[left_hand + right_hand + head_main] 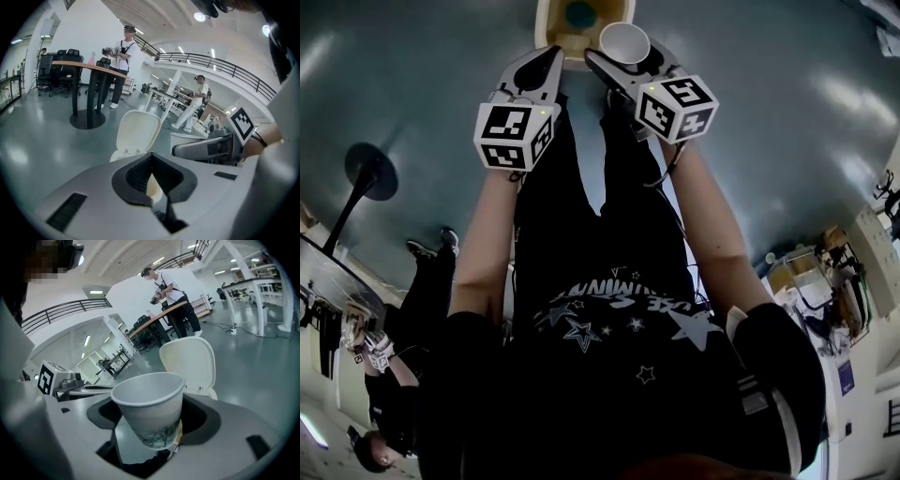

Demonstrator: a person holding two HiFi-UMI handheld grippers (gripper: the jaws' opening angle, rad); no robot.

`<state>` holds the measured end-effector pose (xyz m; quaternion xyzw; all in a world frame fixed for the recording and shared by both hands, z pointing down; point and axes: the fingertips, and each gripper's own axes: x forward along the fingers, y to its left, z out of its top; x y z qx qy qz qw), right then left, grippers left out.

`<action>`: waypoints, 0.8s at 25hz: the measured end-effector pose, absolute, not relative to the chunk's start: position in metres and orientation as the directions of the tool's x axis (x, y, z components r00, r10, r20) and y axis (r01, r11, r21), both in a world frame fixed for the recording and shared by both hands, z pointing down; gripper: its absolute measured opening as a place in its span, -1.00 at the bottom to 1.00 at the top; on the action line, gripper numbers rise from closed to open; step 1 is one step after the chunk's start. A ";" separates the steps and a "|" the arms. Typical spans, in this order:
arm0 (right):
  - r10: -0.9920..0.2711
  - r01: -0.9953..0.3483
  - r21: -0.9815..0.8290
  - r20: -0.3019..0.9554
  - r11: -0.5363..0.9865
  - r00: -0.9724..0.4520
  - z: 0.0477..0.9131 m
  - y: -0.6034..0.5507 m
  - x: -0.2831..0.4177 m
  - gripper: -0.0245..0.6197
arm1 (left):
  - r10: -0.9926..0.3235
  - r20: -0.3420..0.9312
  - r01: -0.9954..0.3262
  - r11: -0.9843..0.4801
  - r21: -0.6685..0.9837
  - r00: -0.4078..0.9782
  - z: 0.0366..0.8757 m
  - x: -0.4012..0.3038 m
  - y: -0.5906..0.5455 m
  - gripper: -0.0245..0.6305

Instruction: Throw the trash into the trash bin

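Carrying step, item in transit: the right gripper [626,58] was clamped wide on a white paper cup [149,408]. Its pads pressed the lower wall on either side, and the cup sat tilted, mouth uppermost, empty as far as could be seen.

Cup: thin rolled rim, plain white wall, dark branching print round the base. A small yellowish scrap sat at the base on one side, its nature unclear. Judged a light piece, easily crushed.

Left gripper [546,64], just beside the right: jaws drawn together, nothing held; only the bin showed through the slit behind the pads.

Beyond both: cream plastic trash bin [546,28], lid [188,363] flipped upright, mouth exposed, something bluish lying inside. In the head view the cup lay over the bin's near rim; whether it was truly above the opening could not be settled.

Judged stage: delivery near complete, release not yet made. Next move called for: bring the cup squarely over the opening, clear of the raised lid, then part the right jaws so it drops.

Farther off: grey polished floor [422,84], round pedestal table [79,65], a person [123,65] standing by it.
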<state>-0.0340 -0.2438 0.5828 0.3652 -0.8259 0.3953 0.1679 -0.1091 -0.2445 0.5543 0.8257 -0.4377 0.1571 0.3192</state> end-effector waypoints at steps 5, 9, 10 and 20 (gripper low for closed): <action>-0.439 -0.724 -0.543 0.576 0.425 -0.690 0.606 -0.247 -0.042 0.18 | -0.590 0.569 -0.820 -0.419 0.390 0.572 0.579 -0.113 -0.244 -0.89; -0.421 -0.744 -0.526 0.614 0.412 -0.668 0.627 -0.248 -0.047 0.18 | -0.576 0.581 -0.818 -0.410 0.402 0.575 0.587 -0.115 -0.245 -0.89; -0.418 -0.750 -0.520 0.624 0.409 -0.660 0.634 -0.249 -0.048 0.18 | -0.571 0.584 -0.817 -0.411 0.404 0.577 0.590 -0.116 -0.245 -0.89; -0.405 -0.782 -0.497 0.671 0.376 -0.621 0.669 -0.249 -0.044 0.18 | -0.546 0.625 -0.830 -0.388 0.401 0.557 0.625 -0.118 -0.249 -0.89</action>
